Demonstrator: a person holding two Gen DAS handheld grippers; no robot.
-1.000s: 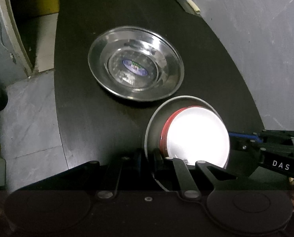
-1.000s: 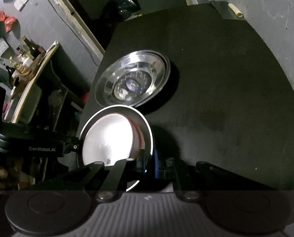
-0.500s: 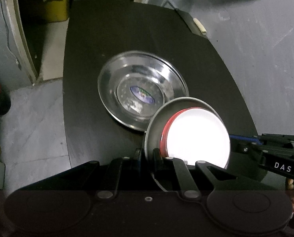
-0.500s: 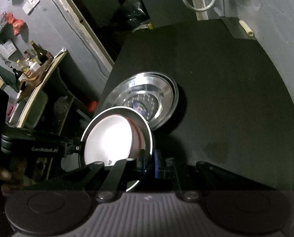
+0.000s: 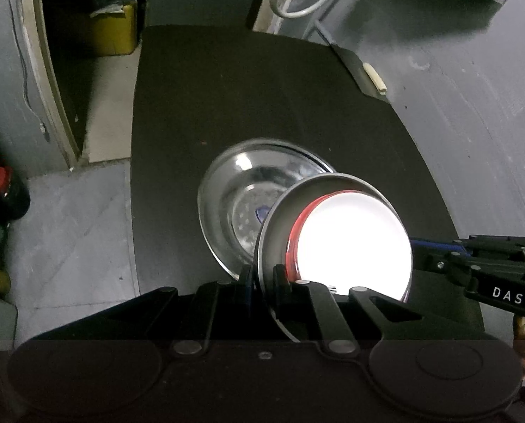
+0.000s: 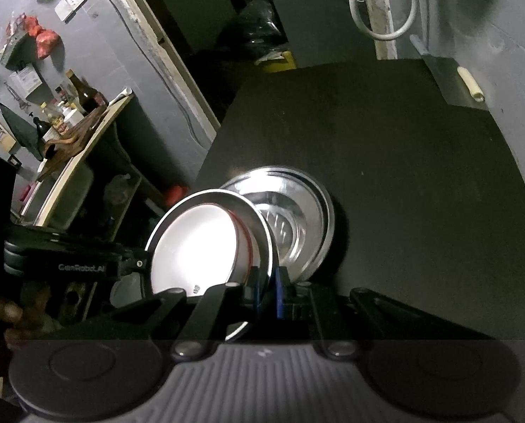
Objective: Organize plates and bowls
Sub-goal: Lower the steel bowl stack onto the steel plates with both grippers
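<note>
Your left gripper (image 5: 262, 278) and right gripper (image 6: 266, 283) each have fingers pinching opposite rims of the steel plate (image 5: 280, 218) carrying a white bowl (image 5: 354, 243), held tilted above the second plate (image 5: 234, 190) on the tabletop (image 5: 227, 98).

A steel plate (image 5: 280, 218) carrying a red-rimmed white bowl (image 5: 354, 243), glare-washed and seemingly empty, overlaps a larger steel dish (image 5: 234, 190) at center frame.
</note>
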